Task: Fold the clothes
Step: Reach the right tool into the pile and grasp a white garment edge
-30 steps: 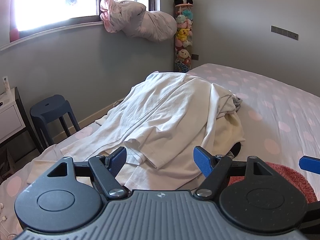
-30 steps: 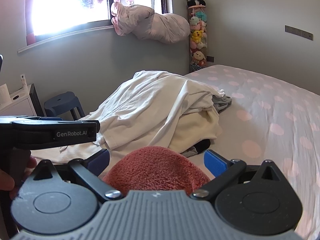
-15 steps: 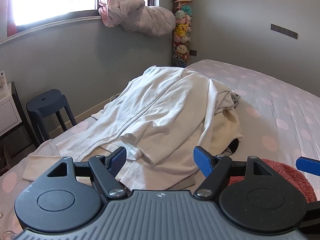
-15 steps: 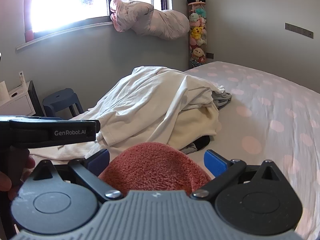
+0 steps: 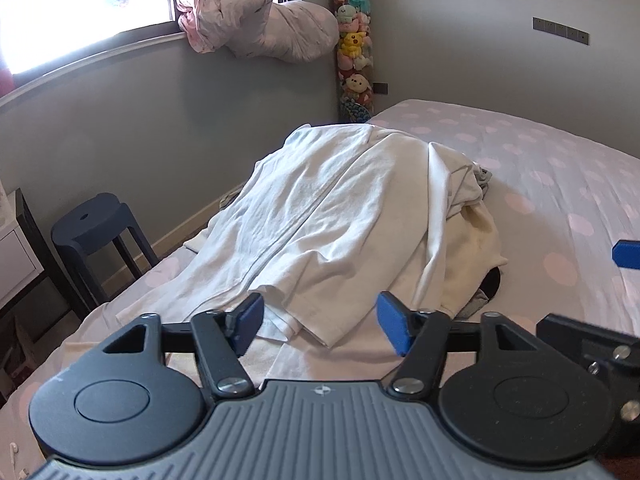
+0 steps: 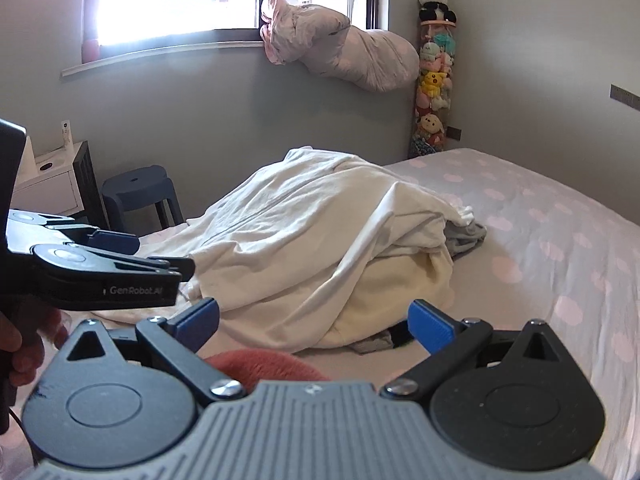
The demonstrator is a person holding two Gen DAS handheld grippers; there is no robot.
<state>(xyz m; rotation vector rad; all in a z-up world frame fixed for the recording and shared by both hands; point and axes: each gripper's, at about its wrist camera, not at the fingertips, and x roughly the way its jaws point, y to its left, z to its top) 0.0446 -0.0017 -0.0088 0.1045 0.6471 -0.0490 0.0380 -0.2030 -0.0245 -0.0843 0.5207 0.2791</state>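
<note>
The left gripper (image 5: 318, 322) has just been closing, jaws apart over the shirt hem (image 5: 296, 320), nothing pinched. The right gripper (image 6: 314, 322) gapes empty near the pile (image 6: 320, 248).

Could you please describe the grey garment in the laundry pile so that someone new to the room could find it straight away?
Start at the bed with the pink-dotted sheet, then find the heap of white clothes on it. The grey garment pokes out from under the heap's right edge, the only grey piece among white and cream fabric there.
</note>
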